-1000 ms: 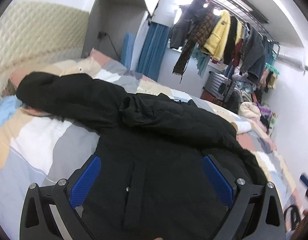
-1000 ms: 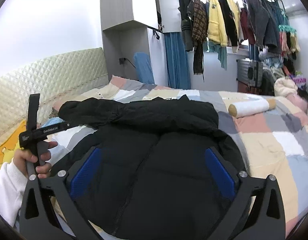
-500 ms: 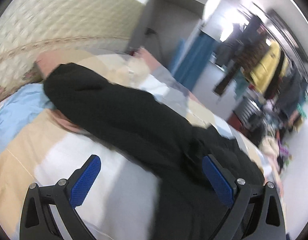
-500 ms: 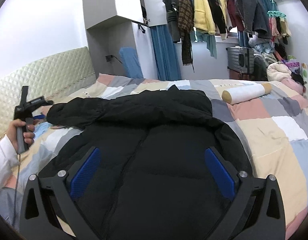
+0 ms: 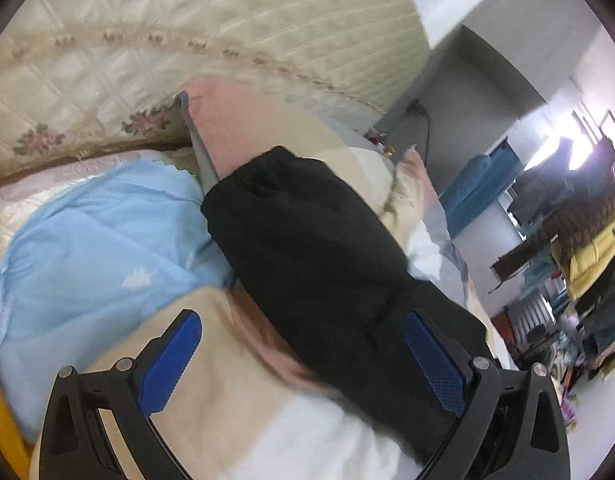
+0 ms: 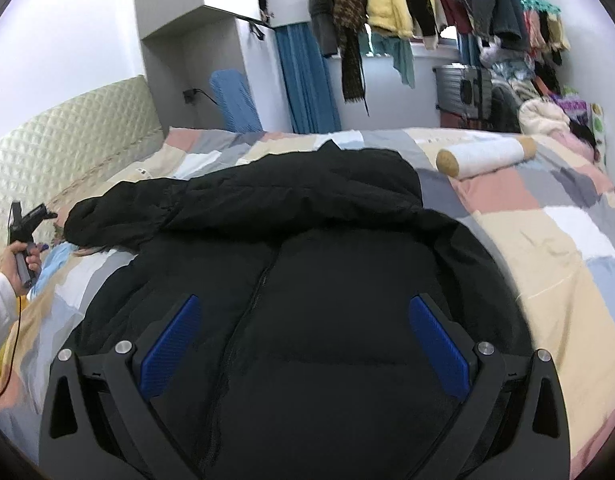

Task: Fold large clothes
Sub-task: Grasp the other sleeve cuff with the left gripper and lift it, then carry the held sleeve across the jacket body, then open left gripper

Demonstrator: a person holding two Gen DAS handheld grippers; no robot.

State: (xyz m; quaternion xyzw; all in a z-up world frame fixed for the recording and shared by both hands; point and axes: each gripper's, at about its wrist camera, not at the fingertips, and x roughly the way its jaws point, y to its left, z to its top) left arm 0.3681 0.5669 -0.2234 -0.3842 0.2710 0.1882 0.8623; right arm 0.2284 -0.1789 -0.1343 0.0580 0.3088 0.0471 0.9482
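Left gripper (image 5: 303,346): swung away from the jacket body toward the head of the bed; its view now fills with the quilted headboard (image 5: 211,28) and a blue pillow (image 5: 87,248).
Sleeve (image 5: 307,248): earlier far off, now close ahead, its cuff apparently just beyond the spread fingers, though motion blur softens this.
Left hand (image 6: 21,258): seen from the right wrist, it has shifted further left, near the sleeve's end.
Right gripper (image 6: 305,340): drifted slightly over the black jacket (image 6: 307,280).

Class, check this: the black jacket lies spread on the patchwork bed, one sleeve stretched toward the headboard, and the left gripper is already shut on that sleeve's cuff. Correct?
Not quite. The left wrist view shows the left gripper open, jaws apart above the sleeve, gripping nothing. The rest holds.
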